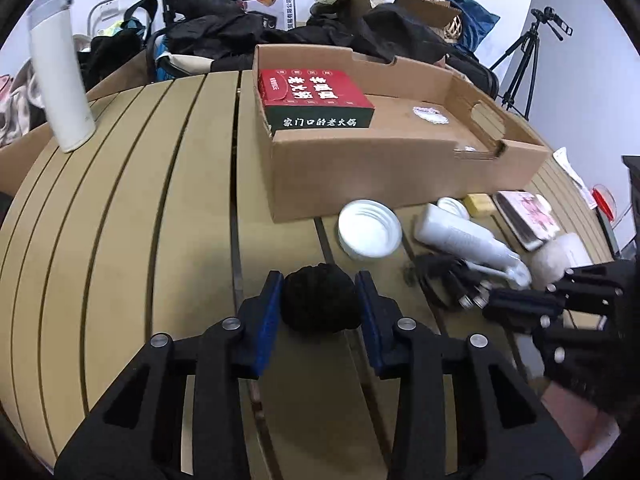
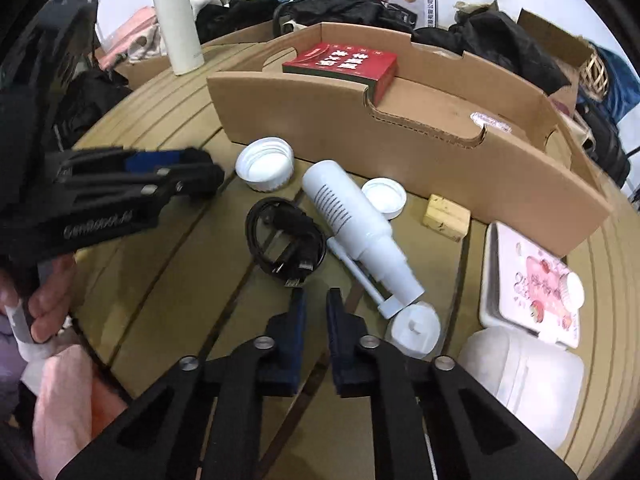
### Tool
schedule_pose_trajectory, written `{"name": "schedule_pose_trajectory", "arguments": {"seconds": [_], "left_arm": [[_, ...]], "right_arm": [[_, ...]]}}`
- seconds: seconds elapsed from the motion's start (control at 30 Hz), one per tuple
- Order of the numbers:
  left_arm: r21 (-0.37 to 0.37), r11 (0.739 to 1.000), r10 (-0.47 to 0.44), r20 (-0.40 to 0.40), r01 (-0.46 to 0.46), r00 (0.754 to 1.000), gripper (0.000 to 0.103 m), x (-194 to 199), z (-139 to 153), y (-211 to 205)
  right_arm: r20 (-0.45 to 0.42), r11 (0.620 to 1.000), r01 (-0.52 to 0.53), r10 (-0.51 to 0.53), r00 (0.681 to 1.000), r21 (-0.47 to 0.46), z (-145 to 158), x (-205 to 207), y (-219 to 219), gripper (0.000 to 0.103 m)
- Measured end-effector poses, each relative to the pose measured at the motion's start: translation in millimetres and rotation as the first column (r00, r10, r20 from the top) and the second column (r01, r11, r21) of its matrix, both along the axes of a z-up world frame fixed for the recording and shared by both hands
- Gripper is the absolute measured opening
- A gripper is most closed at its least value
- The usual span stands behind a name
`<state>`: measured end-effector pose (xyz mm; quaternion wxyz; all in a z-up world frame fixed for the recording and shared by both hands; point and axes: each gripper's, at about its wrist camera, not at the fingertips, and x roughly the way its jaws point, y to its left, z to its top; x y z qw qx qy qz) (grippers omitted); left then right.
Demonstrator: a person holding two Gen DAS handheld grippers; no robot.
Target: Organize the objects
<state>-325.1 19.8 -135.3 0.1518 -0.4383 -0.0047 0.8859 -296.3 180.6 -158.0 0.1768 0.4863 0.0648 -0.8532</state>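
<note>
My left gripper (image 1: 319,280) is shut on a black yarn ball (image 1: 319,298) just above the slatted table (image 1: 140,220); it also shows in the right wrist view (image 2: 200,178). My right gripper (image 2: 316,300) is nearly shut and empty, just short of a coiled black cable (image 2: 284,236). A white spray bottle (image 2: 352,224) lies next to the cable, its cap (image 2: 416,330) off. An open cardboard box (image 1: 400,168) holds a red carton (image 1: 316,98).
Two white lids (image 2: 265,163) (image 2: 384,196), a yellow block (image 2: 446,216), a pink-printed case (image 2: 528,280) and a white container (image 2: 524,372) lie in front of the box. A white flask (image 1: 60,80) stands far left. Bags and clothes lie behind the table.
</note>
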Motion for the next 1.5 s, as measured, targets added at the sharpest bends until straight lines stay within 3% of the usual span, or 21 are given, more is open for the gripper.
{"name": "schedule_pose_trajectory", "arguments": {"seconds": [0.2,0.3,0.33,0.4,0.43,0.47,0.6,0.77,0.8,0.87,1.03,1.1,1.27,1.37,1.5], "left_arm": [[0.079,0.994,0.075,0.056,-0.079,0.996,0.033,38.2,12.9,-22.2],[0.094,0.988,0.117,0.077,-0.124,0.99,0.033,52.0,14.0,-33.3],[0.103,0.986,0.126,0.08,-0.134,0.989,0.033,55.6,14.9,-36.5],[0.117,0.984,0.125,0.073,-0.133,0.989,0.033,61.6,17.0,-40.9],[0.113,0.984,0.129,0.066,-0.136,0.989,0.033,63.3,17.9,-42.3],[0.109,0.985,0.13,0.057,-0.136,0.99,0.033,64.8,19.1,-43.3],[0.115,0.984,0.133,0.051,-0.138,0.99,0.033,63.9,17.2,-47.6],[0.114,0.982,0.142,0.075,-0.15,0.987,0.033,61.6,6.0,-53.5],[0.118,0.982,0.14,0.075,-0.148,0.987,0.033,62.2,5.4,-54.1],[0.12,0.983,0.131,0.074,-0.139,0.989,0.033,63.2,5.5,-52.7],[0.117,0.985,0.121,0.053,-0.126,0.991,0.033,77.3,22.3,-49.2],[0.119,0.985,0.125,0.033,-0.129,0.992,0.033,88.5,36.6,-50.4],[0.126,0.985,0.124,-0.019,-0.12,0.992,0.033,136.5,76.1,-48.6],[0.089,0.991,0.103,-0.02,-0.101,0.994,0.033,162.6,82.9,-38.4],[0.086,0.995,0.055,0.0,-0.055,0.998,0.033,190.6,83.4,-24.2]], "right_arm": [[-0.102,0.994,-0.019,0.008,0.995,-0.107,30.8,17.7,7.6,0.006],[-0.073,0.99,-0.095,0.088,0.993,-0.101,36.5,5.0,-8.1,0.012],[-0.059,0.987,-0.117,0.111,0.992,-0.111,34.9,-0.9,-14.4,0.017],[-0.028,0.985,-0.141,0.139,0.99,-0.098,28.2,-10.7,-23.7,0.037],[-0.021,0.987,-0.152,0.151,0.988,-0.061,23.7,-15.3,-29.8,0.062],[-0.019,0.986,-0.16,0.16,0.987,-0.043,20.4,-18.2,-33.6,0.071],[-0.006,0.984,-0.169,0.169,0.986,0.057,9.0,-27.5,-45.3,0.071],[0.016,0.985,-0.154,0.153,0.988,0.079,-5.7,-38.5,-46.8,0.07],[0.011,0.986,-0.144,0.144,0.99,0.085,-7.8,-39.6,-46.6,0.068],[0.009,0.988,-0.128,0.128,0.992,0.087,-10.6,-43.4,-45.6,0.047],[0.015,0.985,-0.126,0.125,0.992,0.12,-3.2,-36.0,-48.4,0.042],[-0.005,0.986,-0.119,0.121,0.993,0.118,9.1,-24.0,-45.9,0.042],[-0.164,0.988,-0.096,0.116,0.98,0.123,77.7,45.6,-28.6,0.042],[-0.246,0.995,-0.05,0.068,0.967,0.082,118.1,100.6,-6.3,0.042],[-0.286,0.999,0.043,-0.045,0.957,-0.014,140.4,166.0,27.2,0.042]]}}
